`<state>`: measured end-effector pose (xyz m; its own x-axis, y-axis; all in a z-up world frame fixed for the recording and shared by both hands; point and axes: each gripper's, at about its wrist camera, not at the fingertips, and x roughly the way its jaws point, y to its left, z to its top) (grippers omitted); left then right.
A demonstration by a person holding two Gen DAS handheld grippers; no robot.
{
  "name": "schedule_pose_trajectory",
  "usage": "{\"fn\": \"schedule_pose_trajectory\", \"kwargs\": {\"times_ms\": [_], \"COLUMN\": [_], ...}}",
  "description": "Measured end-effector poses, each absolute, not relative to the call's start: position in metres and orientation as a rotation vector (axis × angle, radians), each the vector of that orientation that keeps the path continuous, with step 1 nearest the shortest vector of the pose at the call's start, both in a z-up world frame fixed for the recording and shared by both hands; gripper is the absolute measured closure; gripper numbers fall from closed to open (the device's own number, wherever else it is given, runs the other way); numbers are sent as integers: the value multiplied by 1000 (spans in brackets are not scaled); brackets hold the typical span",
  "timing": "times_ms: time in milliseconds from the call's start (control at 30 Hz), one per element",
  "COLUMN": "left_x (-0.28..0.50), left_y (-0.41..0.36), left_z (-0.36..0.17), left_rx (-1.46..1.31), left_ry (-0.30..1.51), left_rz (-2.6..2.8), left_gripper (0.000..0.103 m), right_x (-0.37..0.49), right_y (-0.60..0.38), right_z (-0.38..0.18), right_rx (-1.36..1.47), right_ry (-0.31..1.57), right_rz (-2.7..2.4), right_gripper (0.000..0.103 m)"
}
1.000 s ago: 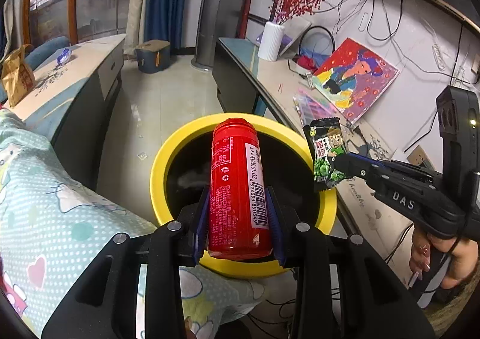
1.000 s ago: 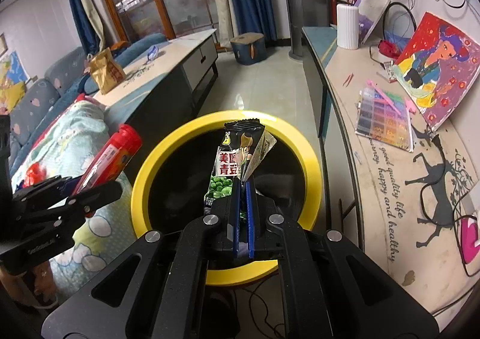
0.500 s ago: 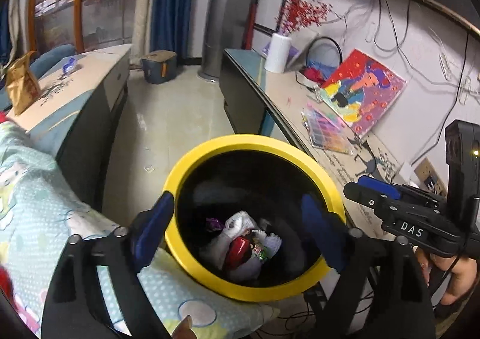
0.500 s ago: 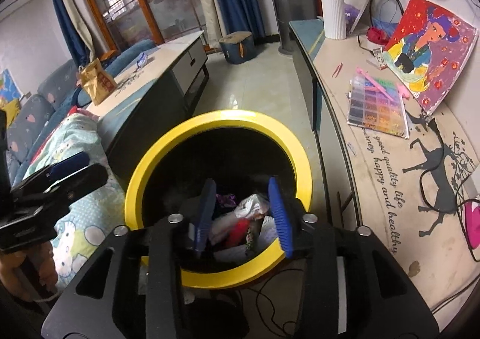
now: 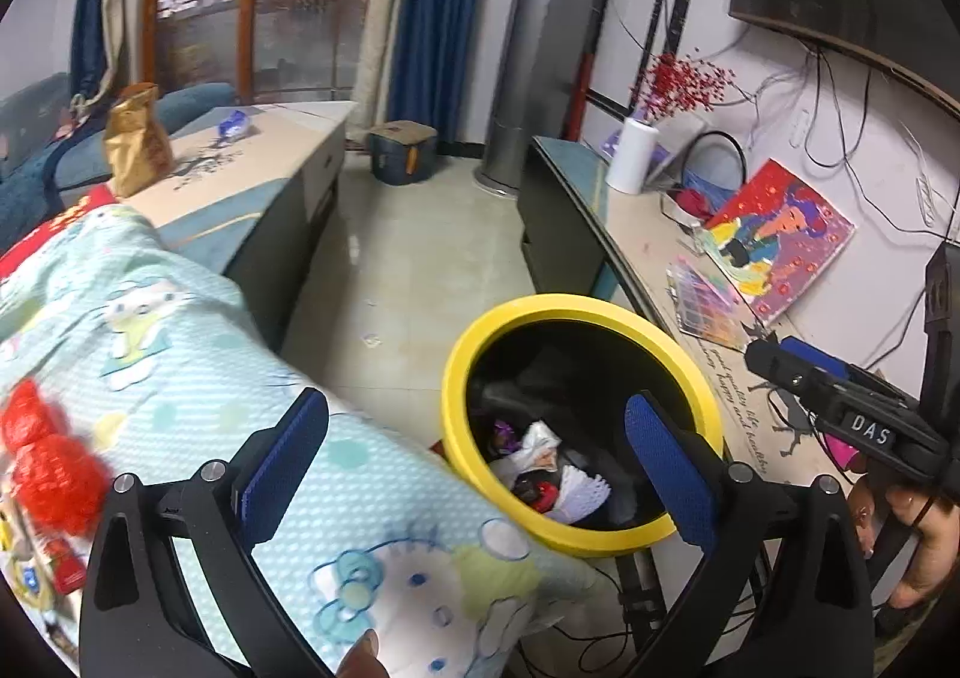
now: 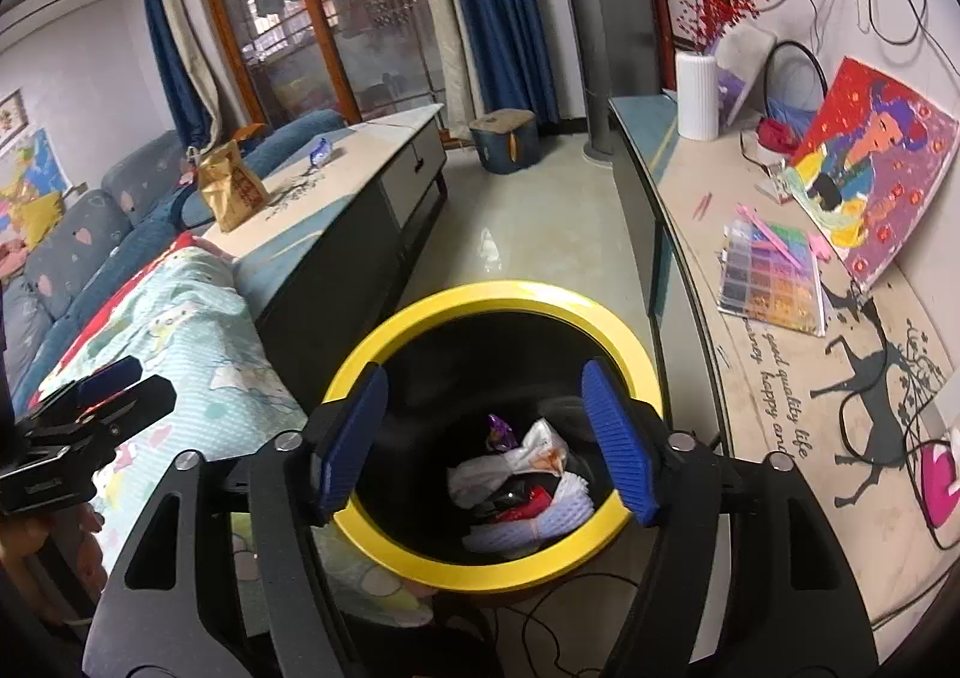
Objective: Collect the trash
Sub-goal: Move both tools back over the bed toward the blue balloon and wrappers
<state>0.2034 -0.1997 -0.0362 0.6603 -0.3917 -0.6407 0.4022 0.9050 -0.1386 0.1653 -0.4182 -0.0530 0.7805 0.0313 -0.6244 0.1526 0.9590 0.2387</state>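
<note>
A black bin with a yellow rim (image 5: 576, 312) (image 6: 498, 294) stands on the floor between a sofa and a low cabinet. Inside lies trash (image 5: 540, 474) (image 6: 516, 474): white wrappers, a red piece, a purple scrap. My left gripper (image 5: 474, 438) hangs over the bin's left edge and the blanket; its jaws are opening wide, with nothing between them. My right gripper (image 6: 483, 396) hovers right above the bin, jaws opening, also without anything in them. Each gripper shows in the other's view: the right gripper (image 5: 798, 372), and the left gripper (image 6: 108, 378).
A cartoon-print blanket (image 5: 180, 378) covers the sofa, with blurred red items (image 5: 48, 468) on it. A coffee table (image 6: 336, 180) bears a brown paper bag (image 6: 231, 186) and a blue wrapper (image 6: 318, 150). The cabinet at right (image 6: 768, 378) carries a painting, a bead box and a white vase.
Both grippers have opened. The red can and the green snack packet left the jaws and now lie in the bin. The left gripper has shifted left and risen, over the blanket.
</note>
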Motion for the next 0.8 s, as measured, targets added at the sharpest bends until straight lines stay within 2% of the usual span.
{"fn": "schedule_pose_trajectory", "kwargs": {"times_ms": [100,233,800], "left_x": [196,187,163], "left_y": [-189,-175,-117], "left_z": [-31,-24,-12], "left_rx": [28,28,-20], "left_ry": [700,682,642], "left_rz": [-422,-394,-298], "left_gripper": [6,6,6], "right_x": [163,160,149], "right_y": [-410,-399,-347], "right_z": [-46,-40,-19], "right_rx": [277,271,240], "right_ry": [662,647,624], "right_rz": [-47,-29,96], "right_gripper": [40,34,32]}}
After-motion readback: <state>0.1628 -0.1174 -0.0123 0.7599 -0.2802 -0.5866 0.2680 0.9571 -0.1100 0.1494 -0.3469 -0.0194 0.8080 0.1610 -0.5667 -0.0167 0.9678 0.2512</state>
